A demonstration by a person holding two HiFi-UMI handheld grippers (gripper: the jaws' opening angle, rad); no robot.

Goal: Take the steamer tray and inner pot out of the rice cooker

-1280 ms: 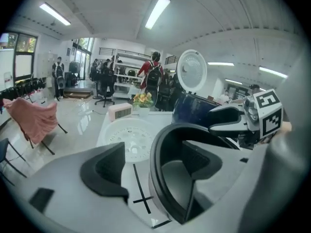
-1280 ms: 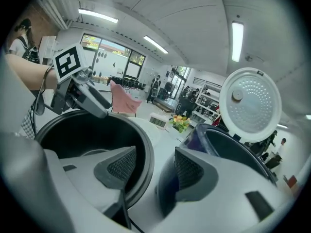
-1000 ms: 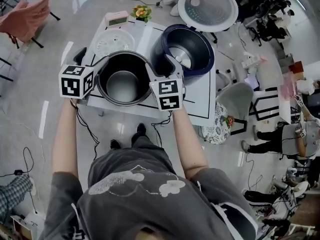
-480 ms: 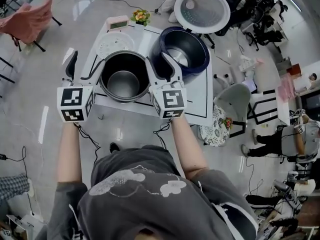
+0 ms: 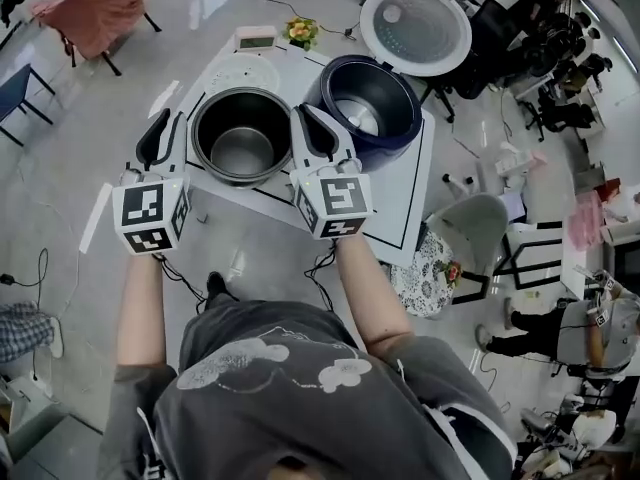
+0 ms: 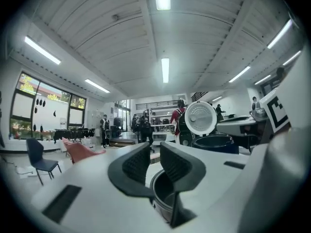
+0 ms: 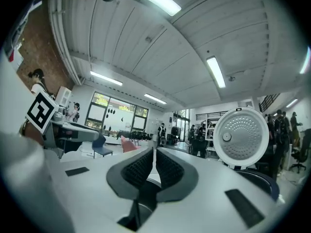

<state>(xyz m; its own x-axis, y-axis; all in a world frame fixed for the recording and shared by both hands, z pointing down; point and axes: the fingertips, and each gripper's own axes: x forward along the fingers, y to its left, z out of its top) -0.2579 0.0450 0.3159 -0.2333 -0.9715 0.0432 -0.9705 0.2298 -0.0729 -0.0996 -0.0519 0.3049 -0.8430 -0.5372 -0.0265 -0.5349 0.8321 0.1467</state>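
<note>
Left gripper view is showing the left claw (image 6: 155, 148) nearly clenched: its jaws have just been closing, a thin gap is remaining, and nothing is sitting between the pads. The right claw (image 7: 154, 155) has likewise just been closing and is now clenched on nothing. Between the two claws the inner pot (image 5: 242, 138) is sitting out on the worktop (image 5: 400, 193), just left of the rice cooker (image 5: 372, 108), whose lid (image 5: 415, 28) is standing open. The white steamer tray (image 5: 243, 76) is lying just behind the pot.
</note>
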